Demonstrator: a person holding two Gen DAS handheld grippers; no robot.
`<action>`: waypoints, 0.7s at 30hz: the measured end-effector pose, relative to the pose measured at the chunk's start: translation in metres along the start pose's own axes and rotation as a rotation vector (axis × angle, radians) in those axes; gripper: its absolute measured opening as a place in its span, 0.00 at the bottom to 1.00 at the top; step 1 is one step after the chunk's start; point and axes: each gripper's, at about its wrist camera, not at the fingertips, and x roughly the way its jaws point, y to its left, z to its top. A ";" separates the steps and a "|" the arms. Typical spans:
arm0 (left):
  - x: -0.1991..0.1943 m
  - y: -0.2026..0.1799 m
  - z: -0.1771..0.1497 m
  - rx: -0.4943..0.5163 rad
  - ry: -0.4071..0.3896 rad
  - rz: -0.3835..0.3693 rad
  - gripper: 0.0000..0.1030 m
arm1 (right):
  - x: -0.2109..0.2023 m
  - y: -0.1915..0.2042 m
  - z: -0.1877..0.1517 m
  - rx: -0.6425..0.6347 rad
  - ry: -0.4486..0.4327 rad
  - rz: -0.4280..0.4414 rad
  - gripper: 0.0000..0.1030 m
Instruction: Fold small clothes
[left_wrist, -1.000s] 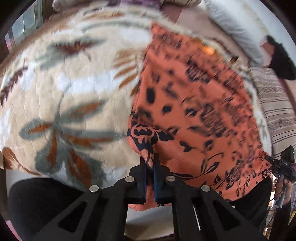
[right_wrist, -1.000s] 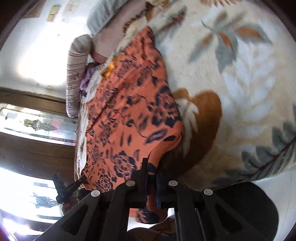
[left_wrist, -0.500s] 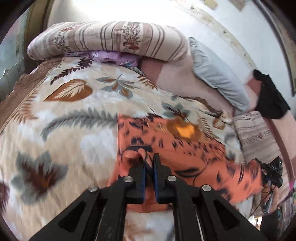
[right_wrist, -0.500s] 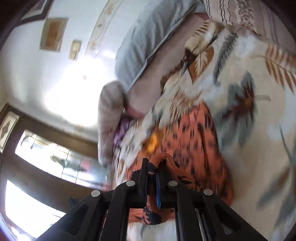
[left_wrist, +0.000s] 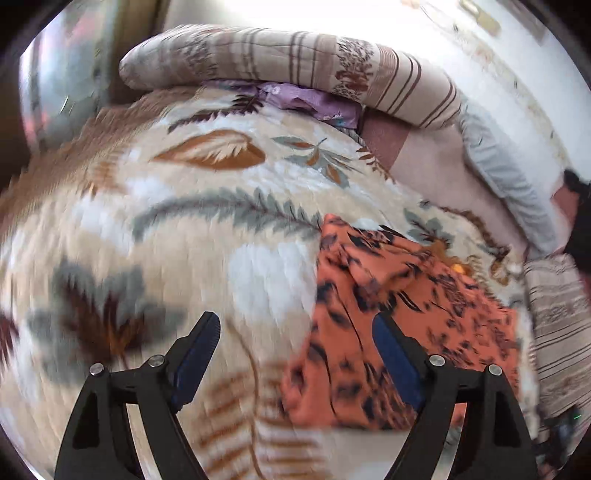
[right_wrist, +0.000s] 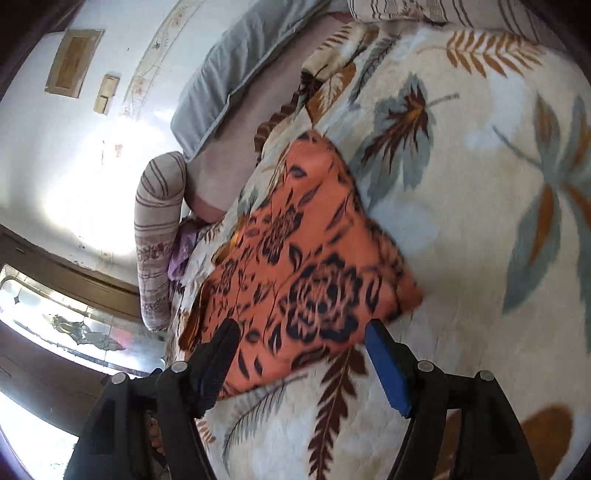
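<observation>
An orange garment with a dark floral print (left_wrist: 388, 325) lies folded on the leaf-patterned blanket (left_wrist: 184, 229). My left gripper (left_wrist: 295, 332) is open and empty just above the garment's left edge; its right finger is over the cloth. In the right wrist view the same garment (right_wrist: 303, 266) lies flat, doubled over. My right gripper (right_wrist: 301, 339) is open and empty above its near edge, with the left finger over the cloth.
A striped bolster pillow (left_wrist: 295, 70) lies at the head of the bed with a purple cloth (left_wrist: 310, 101) under it. A grey pillow (left_wrist: 509, 177) lies by the wall. A second striped pillow (left_wrist: 561, 332) is at the right.
Both grippers held corners of the garment and carried them forward over it, folding it. Now both have opened, let the cloth go and drawn back.
</observation>
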 end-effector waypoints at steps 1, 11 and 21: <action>0.000 0.002 -0.013 -0.025 0.026 -0.030 0.83 | 0.007 -0.003 -0.009 0.031 0.027 0.016 0.71; 0.063 -0.023 -0.032 -0.063 0.110 -0.010 0.89 | 0.063 -0.005 0.000 0.232 -0.045 -0.047 0.77; 0.036 -0.041 0.010 -0.043 0.096 -0.028 0.19 | 0.074 0.017 0.033 0.196 -0.076 -0.069 0.13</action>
